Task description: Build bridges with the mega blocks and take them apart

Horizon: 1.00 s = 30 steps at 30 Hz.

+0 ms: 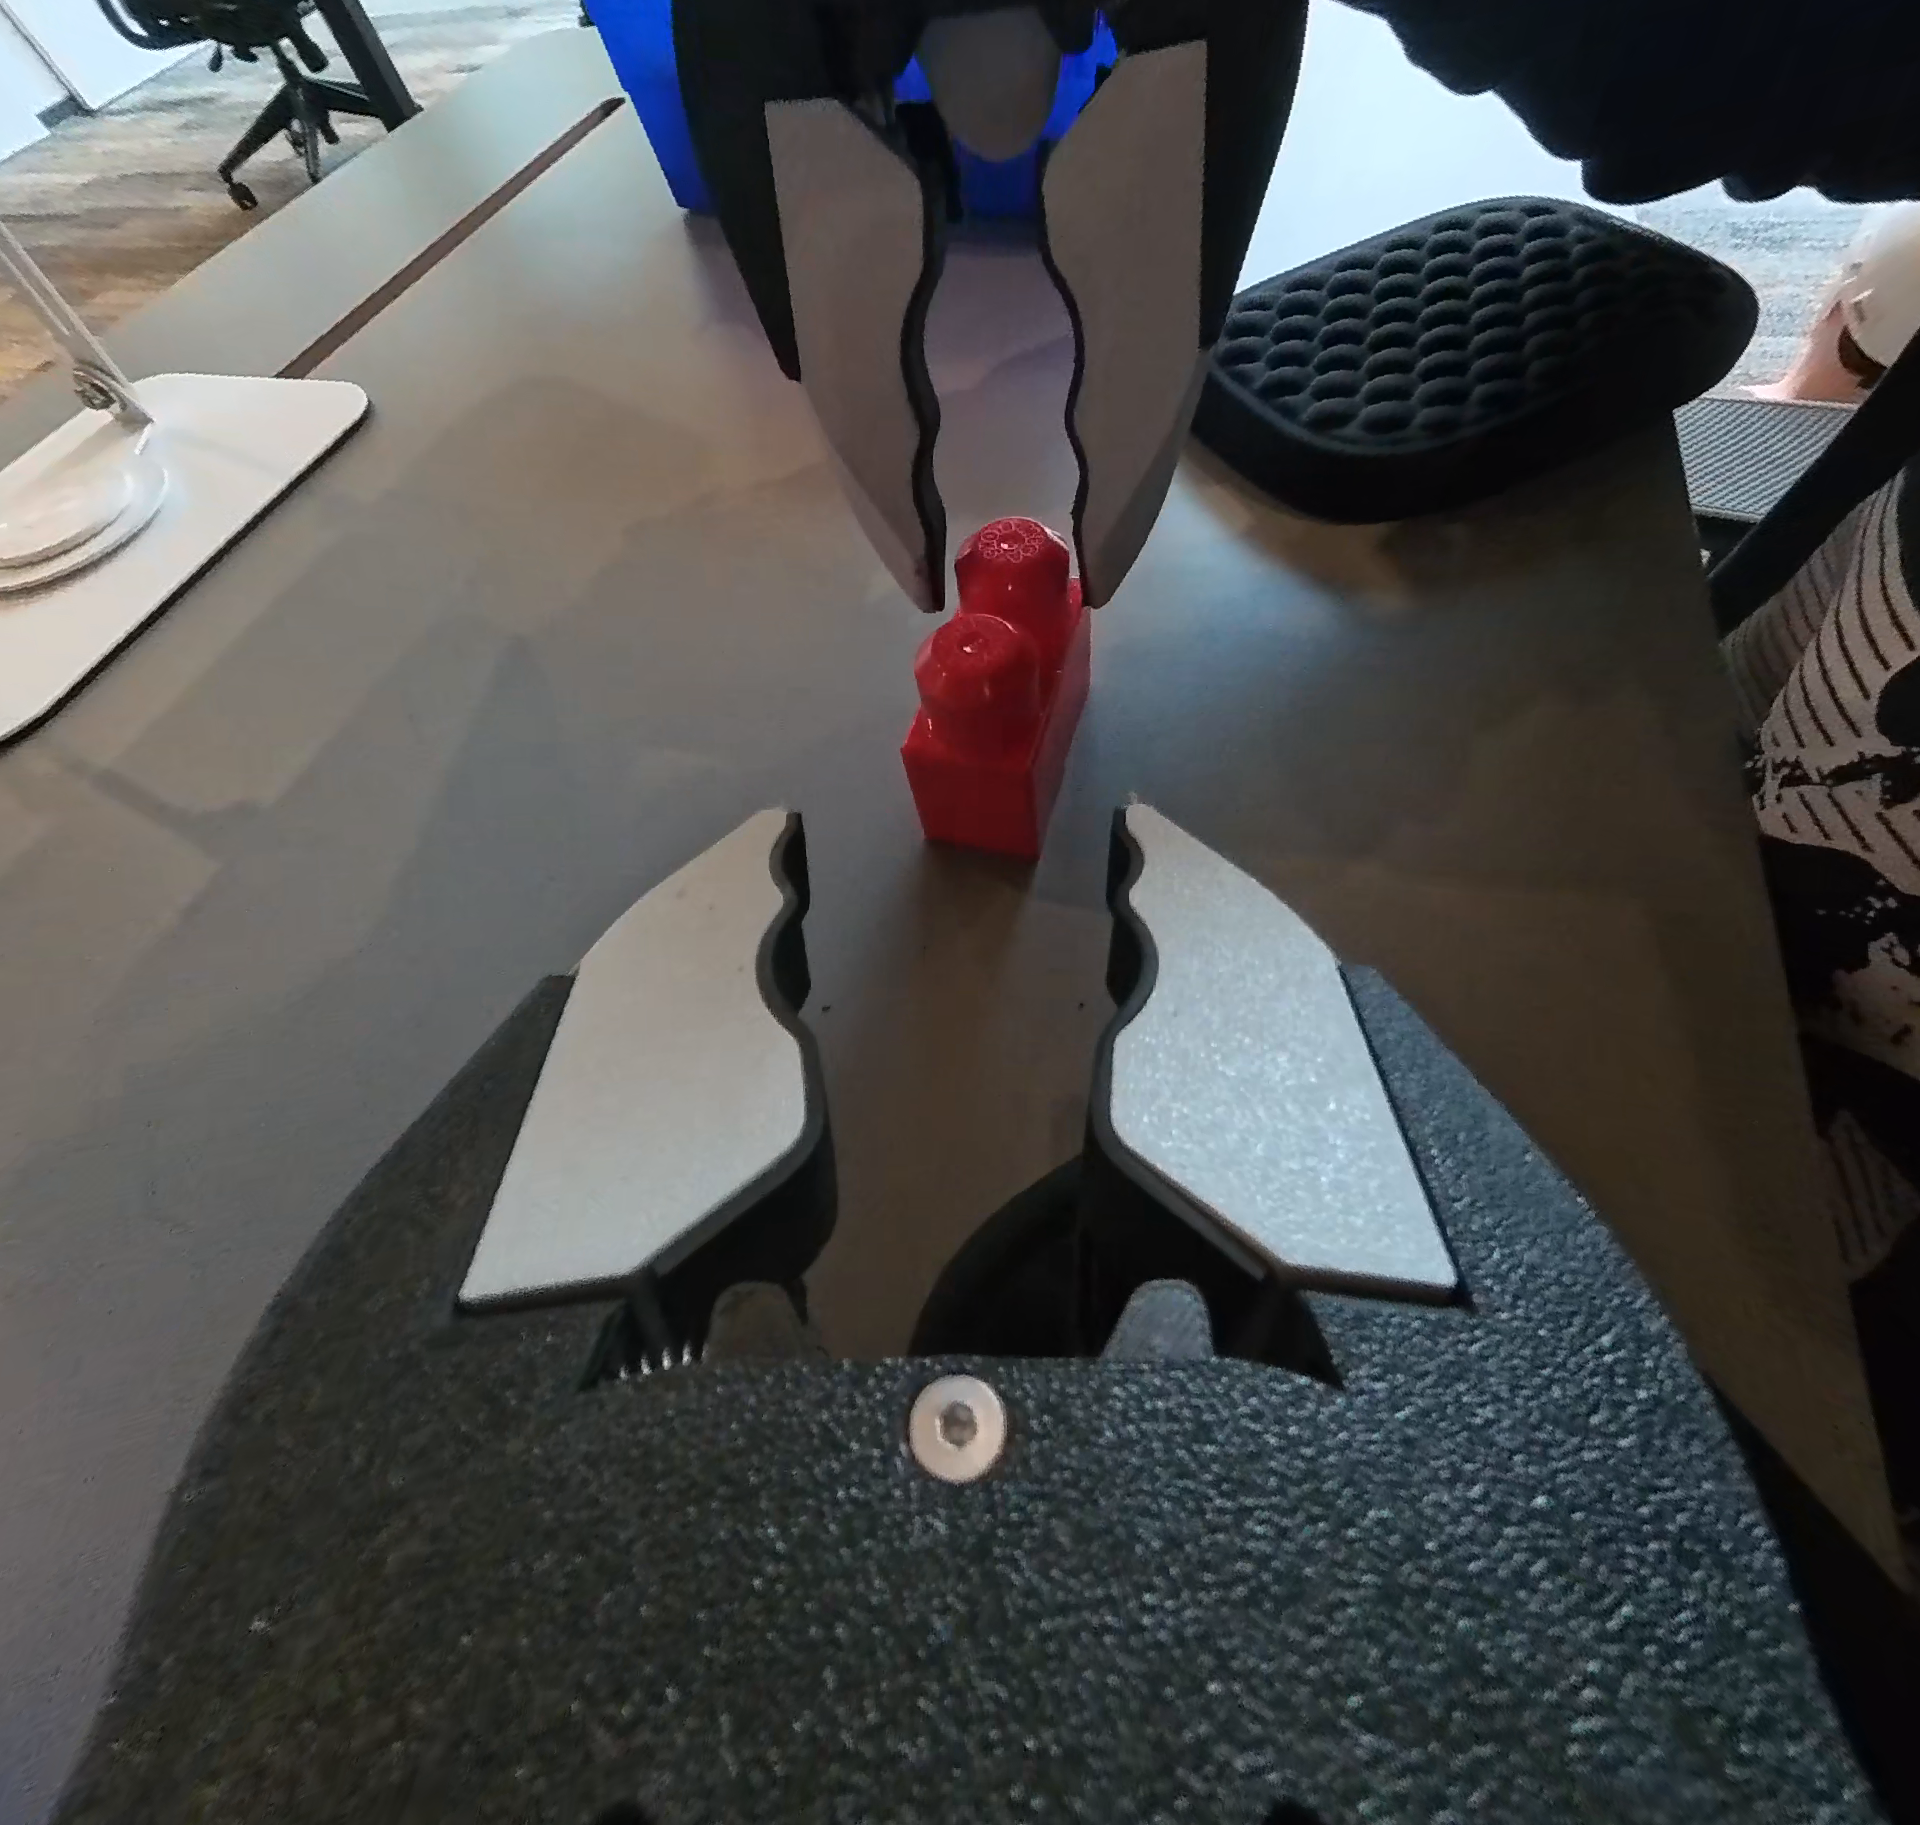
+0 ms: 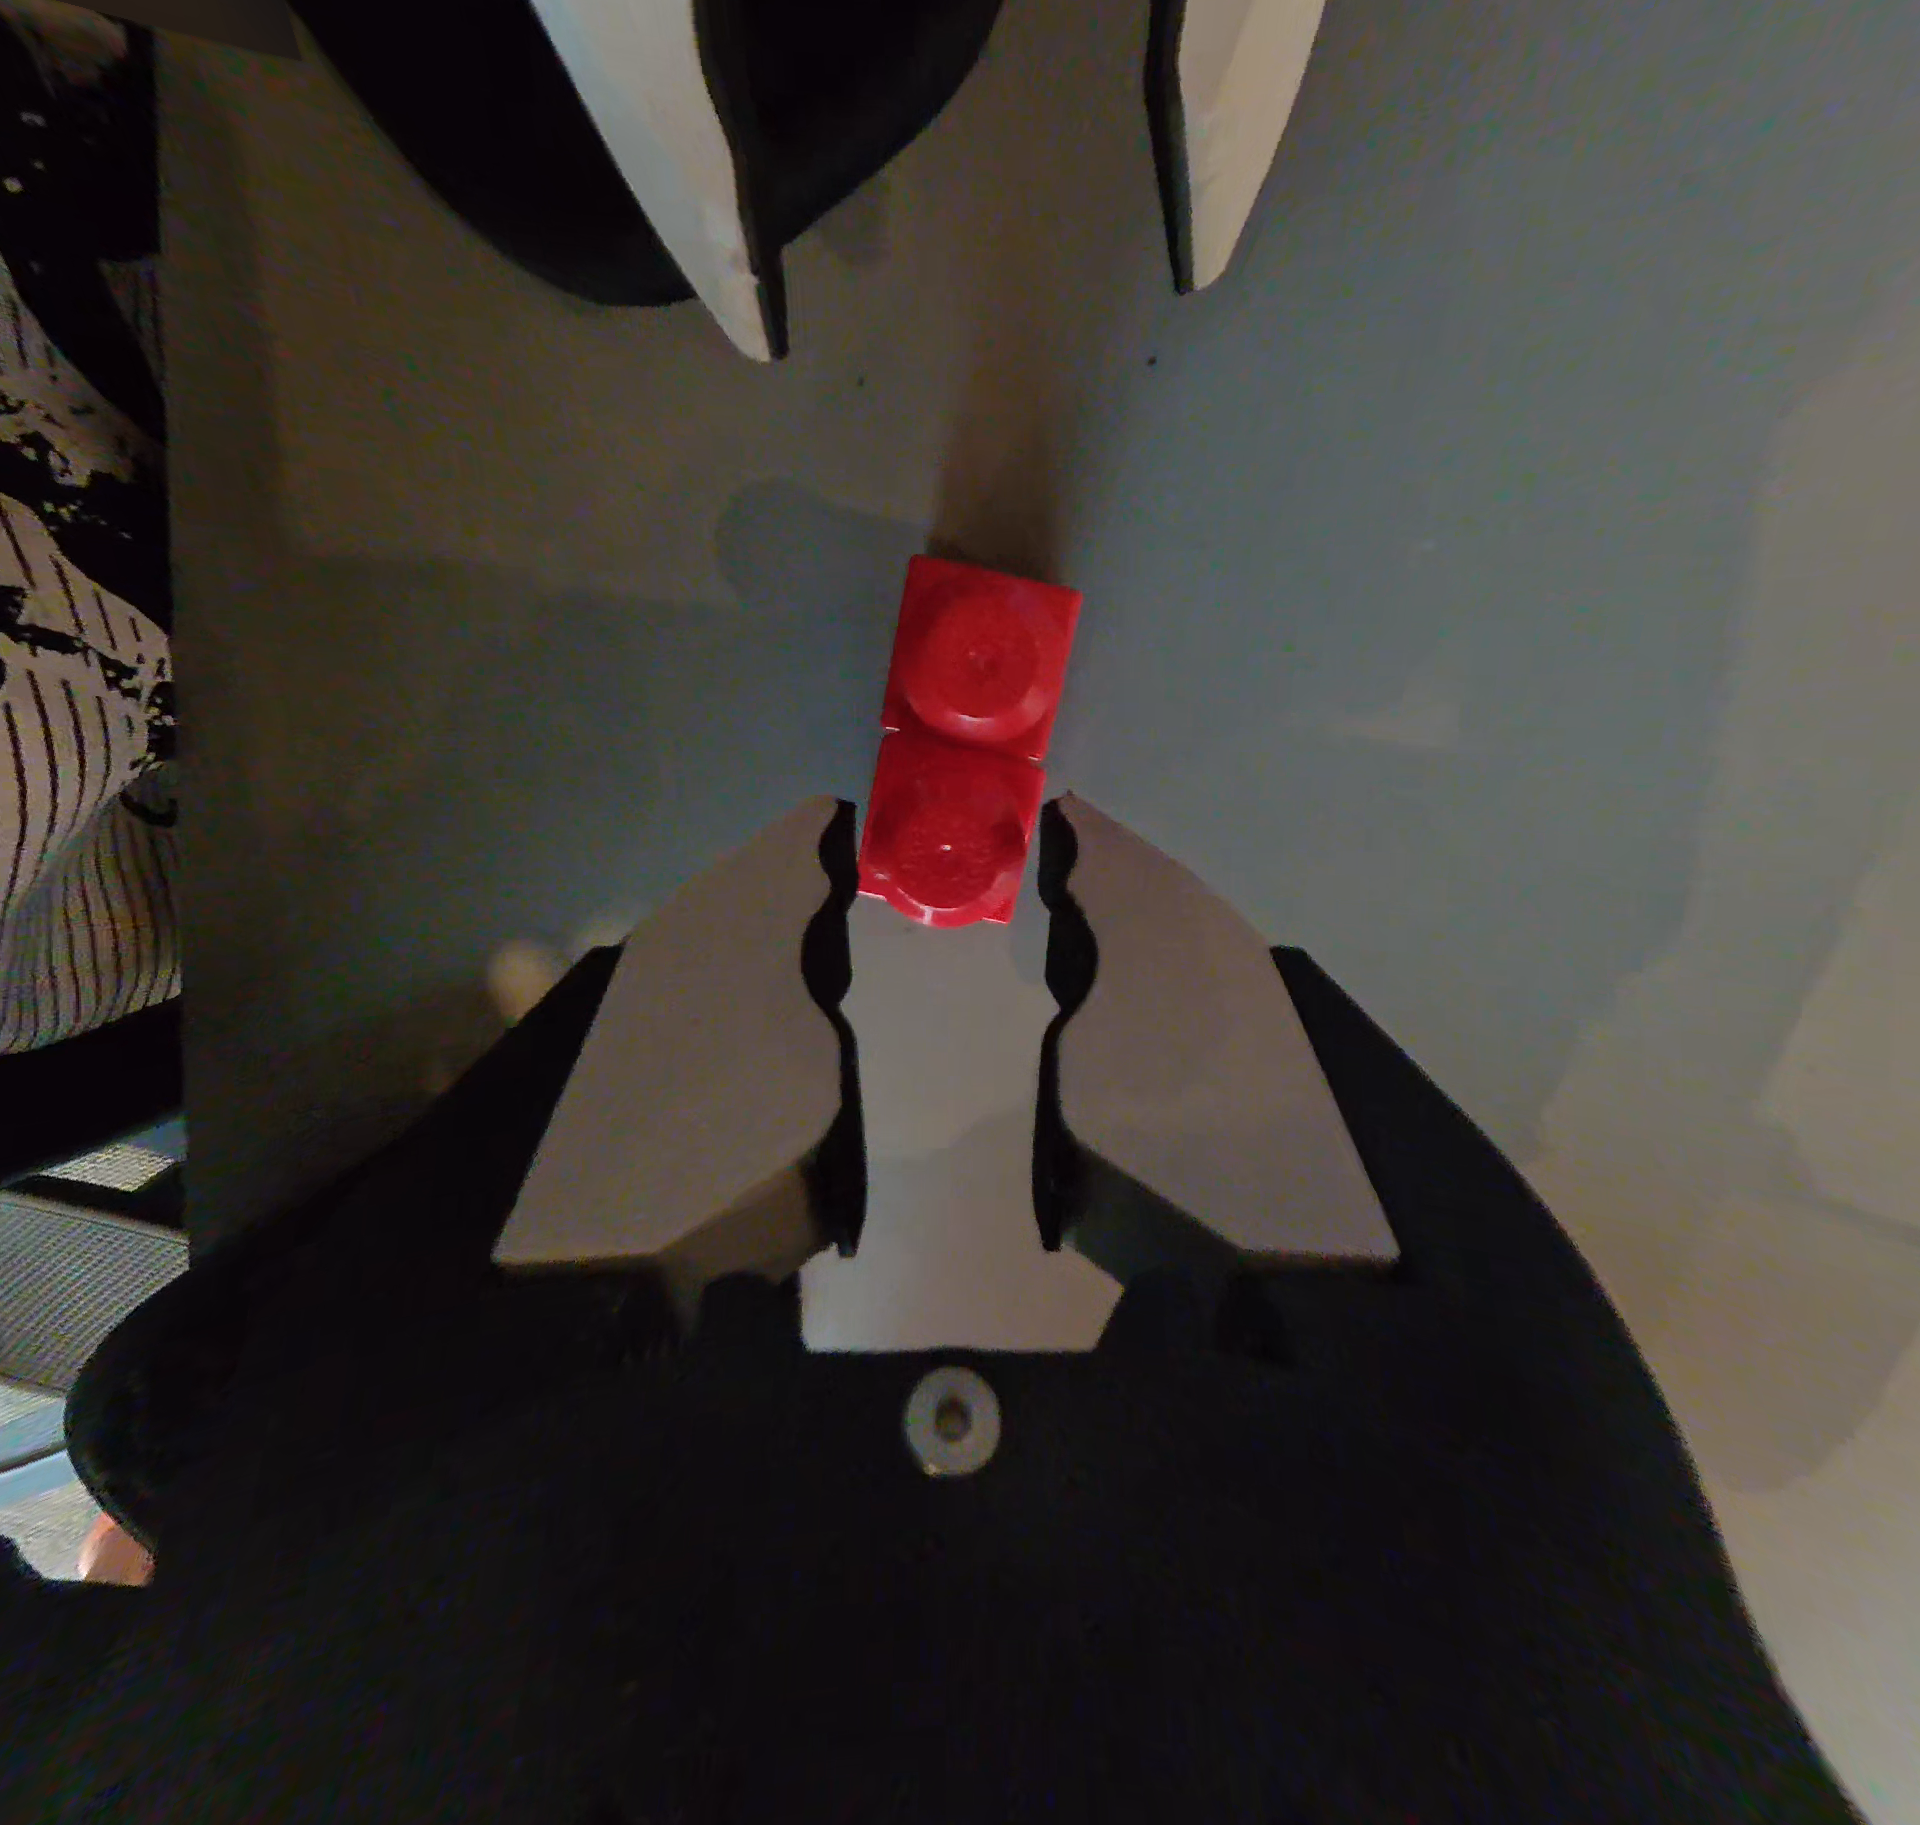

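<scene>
Blocks are few: only one red block (image 1: 987,705) shows, with two round bumps on top. It stands on the dark tabletop (image 1: 416,736), in the middle, between the two tools.

From the right wrist view, the right hand-held gripper (image 2: 948,819) comes down from above. Its two fingers sit on each side of one end of the block. A thin gap shows on both sides, so it looks spread and not yet pinching. The left hand-held gripper (image 1: 956,830) waits just in front of the block's other end. Its fingers are spread wide and hold nothing.

A blue bin (image 1: 644,61) stands farther back on the tabletop. An office chair (image 1: 239,19) stands off to the side on the floor.

The step looks like picking up this block, so the task seems near its start or its very end. To do it well, the right fingers should go a bit lower, so they press the flat sides and not the round bump. They should squeeze evenly from both sides. Then the block should go straight up, so it does not tip or slide away.
</scene>
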{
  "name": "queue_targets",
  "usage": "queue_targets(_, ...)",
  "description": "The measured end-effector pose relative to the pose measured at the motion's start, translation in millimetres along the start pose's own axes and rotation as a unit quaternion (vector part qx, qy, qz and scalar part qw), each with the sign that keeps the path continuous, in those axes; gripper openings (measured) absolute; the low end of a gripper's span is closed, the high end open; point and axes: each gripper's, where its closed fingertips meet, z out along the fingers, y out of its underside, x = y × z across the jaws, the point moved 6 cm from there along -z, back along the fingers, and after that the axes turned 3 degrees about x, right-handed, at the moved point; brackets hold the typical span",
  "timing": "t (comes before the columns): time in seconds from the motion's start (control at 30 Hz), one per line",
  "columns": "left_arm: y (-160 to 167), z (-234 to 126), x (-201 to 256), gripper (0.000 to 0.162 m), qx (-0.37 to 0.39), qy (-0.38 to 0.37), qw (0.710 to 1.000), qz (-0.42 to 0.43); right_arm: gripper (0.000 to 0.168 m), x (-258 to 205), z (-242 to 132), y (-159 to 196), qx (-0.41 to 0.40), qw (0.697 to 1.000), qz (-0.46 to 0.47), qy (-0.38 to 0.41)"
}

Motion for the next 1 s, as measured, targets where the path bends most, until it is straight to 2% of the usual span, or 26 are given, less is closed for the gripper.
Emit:
queue_targets(0.6,0.2,-3.5,5.9,0.056,-0.008,-0.001,1.000,0.013,0.029,-0.8,2.6,-0.5,-0.001,1.000,-0.015,-0.006)
queue_targets(0.8,-2.5,-6.8,8.0,0.056,-0.001,-0.003,1.000,0.010,0.034,-1.0,0.3,-1.8,0.003,1.000,-0.013,-0.006)
queue_targets(0.9,-9.4,-18.4,7.7,0.056,0.015,-0.012,1.000,-0.004,0.038,-2.2,-6.9,-6.4,0.022,1.000,-0.011,-0.004)
queue_targets(1.0,-21.2,-47.8,1.1,0.056,0.025,-0.043,0.999,-0.014,0.041,-1.3,-19.7,-11.5,0.045,0.999,-0.006,0.013)
